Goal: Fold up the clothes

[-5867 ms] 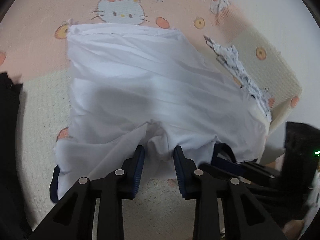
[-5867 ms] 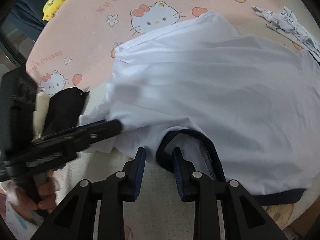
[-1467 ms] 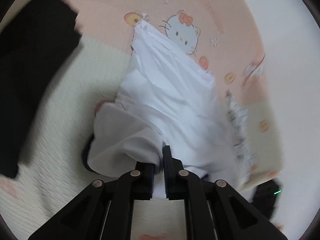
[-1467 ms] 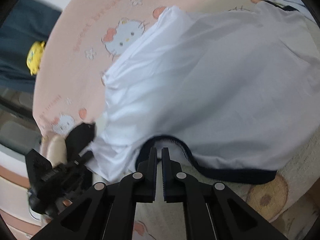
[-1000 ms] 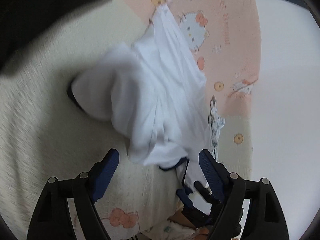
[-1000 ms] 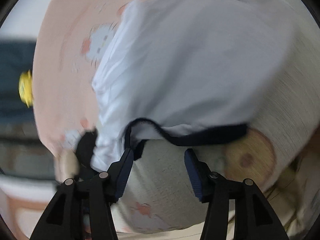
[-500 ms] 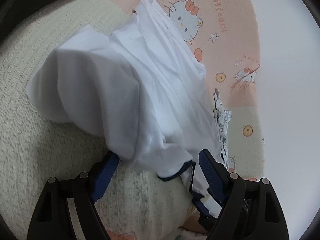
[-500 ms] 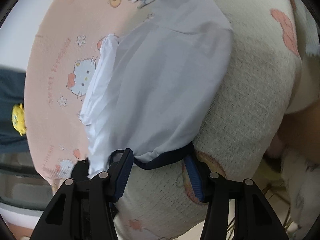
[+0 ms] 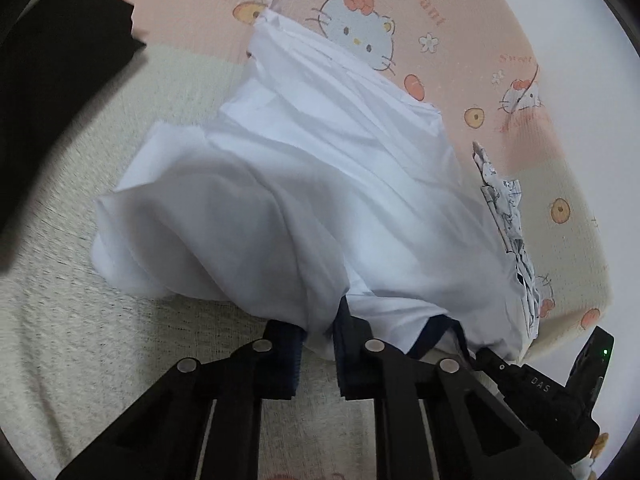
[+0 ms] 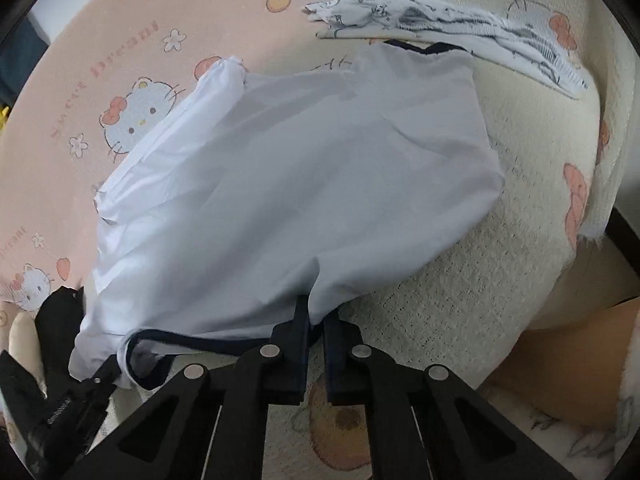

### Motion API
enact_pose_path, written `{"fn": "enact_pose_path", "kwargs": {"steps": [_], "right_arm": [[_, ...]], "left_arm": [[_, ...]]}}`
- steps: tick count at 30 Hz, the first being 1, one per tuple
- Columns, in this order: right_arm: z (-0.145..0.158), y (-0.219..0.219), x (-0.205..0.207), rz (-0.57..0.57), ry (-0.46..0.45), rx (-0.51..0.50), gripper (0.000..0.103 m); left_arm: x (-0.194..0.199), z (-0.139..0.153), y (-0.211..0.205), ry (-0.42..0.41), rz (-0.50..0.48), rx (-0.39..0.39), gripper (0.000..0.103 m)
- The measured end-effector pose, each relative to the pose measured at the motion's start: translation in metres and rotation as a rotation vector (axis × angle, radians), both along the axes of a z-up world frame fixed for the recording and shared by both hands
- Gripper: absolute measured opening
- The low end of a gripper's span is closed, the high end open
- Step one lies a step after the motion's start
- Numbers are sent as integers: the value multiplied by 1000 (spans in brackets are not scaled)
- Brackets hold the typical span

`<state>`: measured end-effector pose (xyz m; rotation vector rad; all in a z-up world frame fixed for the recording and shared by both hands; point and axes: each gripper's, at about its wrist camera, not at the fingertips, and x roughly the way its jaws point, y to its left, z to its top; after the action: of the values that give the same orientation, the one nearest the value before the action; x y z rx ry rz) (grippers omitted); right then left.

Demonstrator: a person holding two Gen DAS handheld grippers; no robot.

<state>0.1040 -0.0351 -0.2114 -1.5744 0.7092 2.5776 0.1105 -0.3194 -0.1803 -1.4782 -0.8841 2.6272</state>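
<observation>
Bedding (image 9: pixel 100 360) in cream and pink with a cartoon-cat print covers the bed, and on it lies the white T-shirt (image 9: pixel 304 184) with navy trim, bunched and partly doubled over near the middle. Its far end reaches onto the pink band of the cover; its near end is lifted slightly where both tools have hold of it. A black garment (image 9: pixel 48 92) sits at the far left of the left wrist view, apart from the shirt, and a small patterned white garment (image 10: pixel 460 36) lies just beyond the shirt's far edge in the right wrist view. The left gripper (image 9: pixel 318 340) is closing, its blue-padded jaws nearly together with a fold of the shirt's white fabric pinched between them. The right gripper (image 10: pixel 316 332) has its jaws drawn almost fully together, clamped on the shirt's lower edge where white cloth meets the navy hem (image 10: pixel 192 342). In the left wrist view the right gripper shows at the lower right, touching the shirt's corner.
</observation>
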Motion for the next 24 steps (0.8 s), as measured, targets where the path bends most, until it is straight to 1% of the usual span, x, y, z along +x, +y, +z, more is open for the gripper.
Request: {"fn": "enact_pose_path", "kwargs": {"steps": [3,5,6,8,12,15,18,20,21,22,23,24], "right_arm": [[5,9,4,-36,2,96,2],[5,18,5,-61,0,91,2],[5,22,6,-72,-1,89,2],[5,23,5,-71,-6,101,2],[5,22,4,-49,-11,119,2],[6,18,2,-30,-13,153,2],[5,16,3,-14,-17,183,2],[5,12,3,-2,-22,194,2],[5,10,3,4,-26,198,5],[6,7,4,11,-33,195,8],[7,5,5,18,-40,193,17],[8,3,7,23,-46,188,33]], "left_arm": [[10,10,6,-9,-46,-46,11],[21,14,11,-14,-73,-66,9],[26,16,11,-19,-75,-60,9],[33,14,8,-37,-64,-15,8],[38,4,5,-70,-61,-17,8],[42,2,3,-65,-58,8,8],[44,2,5,-68,-85,4,8],[46,0,5,-59,-107,34,8],[48,1,4,-42,-110,57,8],[53,3,0,-12,-103,95,9],[58,6,-5,27,-91,145,10],[61,9,-9,50,-78,180,11]]}}
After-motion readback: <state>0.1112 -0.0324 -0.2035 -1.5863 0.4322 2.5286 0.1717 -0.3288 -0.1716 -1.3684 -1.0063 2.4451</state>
